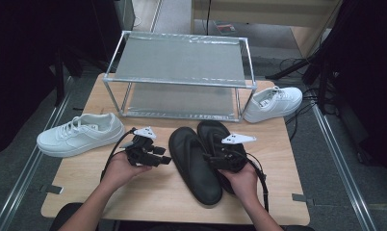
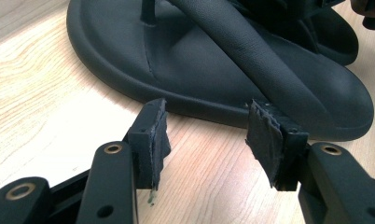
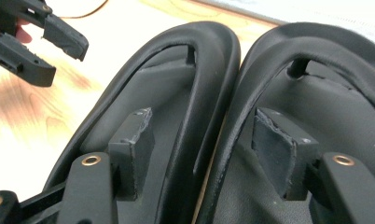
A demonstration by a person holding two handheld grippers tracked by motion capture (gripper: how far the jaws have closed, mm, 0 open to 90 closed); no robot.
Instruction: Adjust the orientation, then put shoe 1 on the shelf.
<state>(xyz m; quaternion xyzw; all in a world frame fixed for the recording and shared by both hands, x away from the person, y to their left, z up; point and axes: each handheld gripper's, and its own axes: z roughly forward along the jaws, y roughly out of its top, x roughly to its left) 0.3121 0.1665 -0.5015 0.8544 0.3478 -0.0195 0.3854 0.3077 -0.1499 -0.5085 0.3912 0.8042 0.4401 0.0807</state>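
The pair of black sandals (image 1: pixel 201 159) lay at table centre, 6 o'clock of the rack (image 1: pixel 179 77). Left gripper (image 1: pixel 155 156) and right gripper (image 1: pixel 225 156) stood wide, empty. Risk: right jaws straddled both straps and could snag either.

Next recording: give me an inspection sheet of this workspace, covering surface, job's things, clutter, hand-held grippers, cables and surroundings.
Surface: light wooden table, bare at the near left.
Job's things: two black flip-flops, left flip-flop and right flip-flop, lying side by side, edges touching, in front of the metal shoe rack, whose two shelves hold nothing.
Clutter: one white sneaker at the table's left edge, another white sneaker at the far right corner.
Grippers: left hand-held gripper open, just short of the left flip-flop's rim; right hand-held gripper open, its jaws over both flip-flops' straps, gripping neither.
Cables: a black cable trails from the right one.
Surroundings: dark floor, loose cables right of the table.
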